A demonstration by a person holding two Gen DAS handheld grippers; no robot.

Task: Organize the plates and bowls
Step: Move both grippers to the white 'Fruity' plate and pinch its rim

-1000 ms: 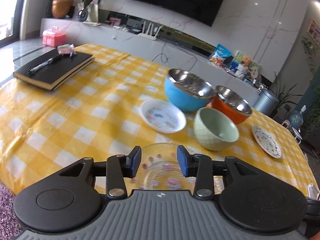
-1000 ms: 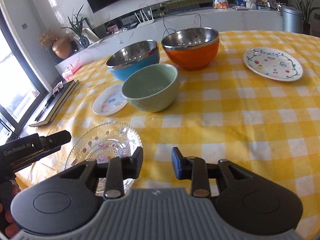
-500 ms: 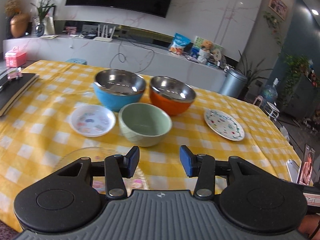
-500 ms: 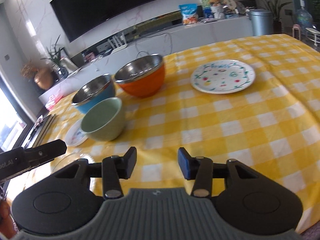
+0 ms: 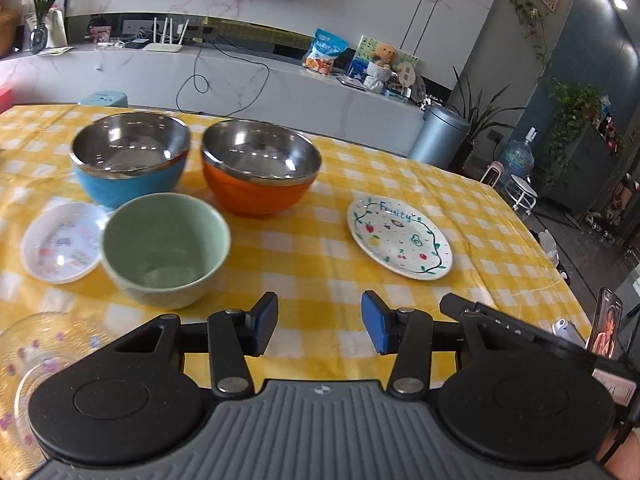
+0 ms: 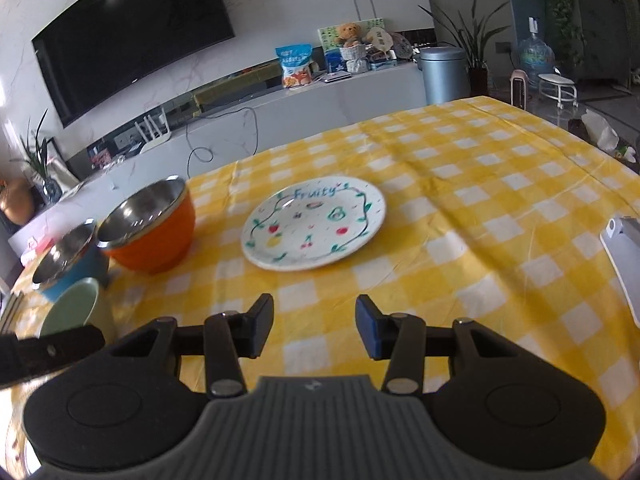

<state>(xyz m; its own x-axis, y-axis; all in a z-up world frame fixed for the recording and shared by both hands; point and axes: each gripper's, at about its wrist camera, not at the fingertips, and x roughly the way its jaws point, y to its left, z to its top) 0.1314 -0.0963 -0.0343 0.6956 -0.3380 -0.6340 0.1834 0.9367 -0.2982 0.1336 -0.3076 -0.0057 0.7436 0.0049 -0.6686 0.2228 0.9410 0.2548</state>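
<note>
My left gripper [image 5: 320, 328] is open and empty above the yellow checked table [image 5: 320, 268]. Just ahead to its left stands a green bowl [image 5: 164, 248]. Behind that are a blue steel-lined bowl [image 5: 132, 184] and an orange one [image 5: 256, 196]. A small white plate [image 5: 60, 248] lies at the left, and a clear glass plate [image 5: 44, 352] at the near left edge. My right gripper [image 6: 314, 326] is open and empty, facing the "Fruity" plate [image 6: 314, 222], which also shows at the right [image 5: 400, 244]. The orange bowl [image 6: 156, 240] sits left of it.
A phone [image 5: 608, 324] stands at the table's near right corner, and a white flat object [image 6: 624, 260] lies at the right edge. The blue bowl [image 6: 68, 268] and green bowl [image 6: 72, 308] crowd the left. A low cabinet and a grey bin [image 6: 444, 76] stand beyond the table.
Both views have swung right: the glass plate slid from under the left gripper to the left edge, and the Fruity plate now fills the right view's middle. Both pairs of jaws stand wider.
</note>
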